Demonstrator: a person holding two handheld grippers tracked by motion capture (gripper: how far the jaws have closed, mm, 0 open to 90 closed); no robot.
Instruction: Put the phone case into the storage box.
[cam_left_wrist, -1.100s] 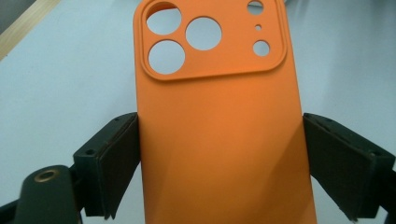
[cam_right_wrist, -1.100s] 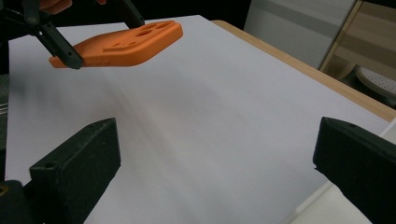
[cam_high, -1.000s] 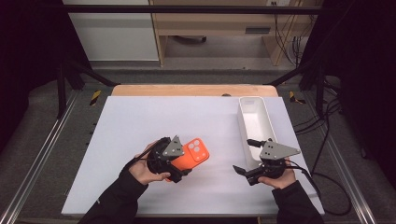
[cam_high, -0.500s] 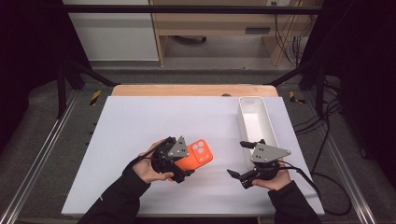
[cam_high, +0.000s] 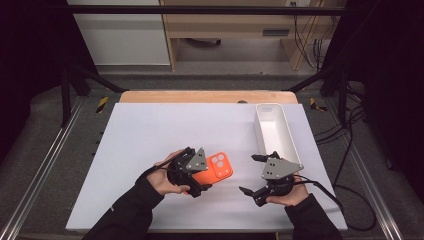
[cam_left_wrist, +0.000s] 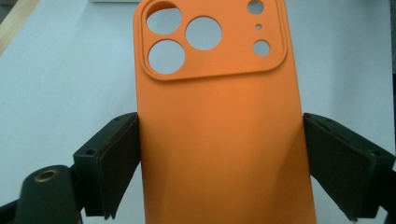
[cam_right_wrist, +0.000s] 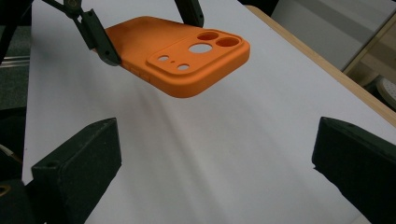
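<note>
No readable text, label, brand or number appears anywhere.

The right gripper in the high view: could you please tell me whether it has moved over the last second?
Yes. The right gripper has shifted left, away from the long white rectangular tray and towards the orange silicone phone case, jaws open.

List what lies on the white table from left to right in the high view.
left gripper → orange phone case → right gripper → white tray
</note>
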